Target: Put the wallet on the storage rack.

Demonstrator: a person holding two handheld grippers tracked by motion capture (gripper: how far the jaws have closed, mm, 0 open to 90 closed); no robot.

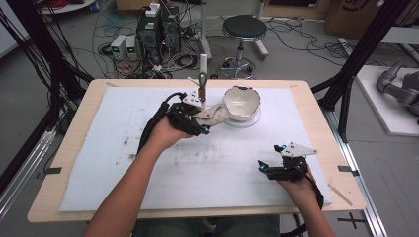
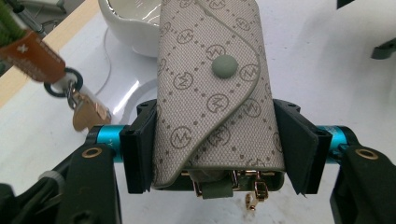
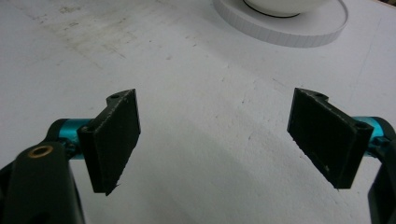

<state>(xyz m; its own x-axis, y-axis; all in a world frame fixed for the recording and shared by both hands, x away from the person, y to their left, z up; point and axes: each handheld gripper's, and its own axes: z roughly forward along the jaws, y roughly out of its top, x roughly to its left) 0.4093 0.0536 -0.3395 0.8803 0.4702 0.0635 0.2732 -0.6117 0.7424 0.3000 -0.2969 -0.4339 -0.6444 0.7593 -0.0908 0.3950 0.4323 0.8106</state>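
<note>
Pouch held, bowl straight ahead

Pouch point(image 2: 212, 88) sits clamped in your left gripper point(image 2: 215, 144), both jaws pressed against its long sides, so its long axis runs straight out along the jaws toward the bowl point(image 2: 133, 25). The snap flap faces up. A key point(image 2: 88, 112) on a ring dangles just left of the jaws. In the high view the pouch's far end is at the bowl's point(image 1: 241, 102) near wall; whether they touch is unclear. Your right gripper point(image 3: 217, 135) hovers with jaws spread wide and nothing between them, well apart from the bowl, near the table's point(image 1: 74, 128) front right. Your left hand is clearly the nearer one, so any move into the bowl likely continues forward along the pouch's length.
</note>
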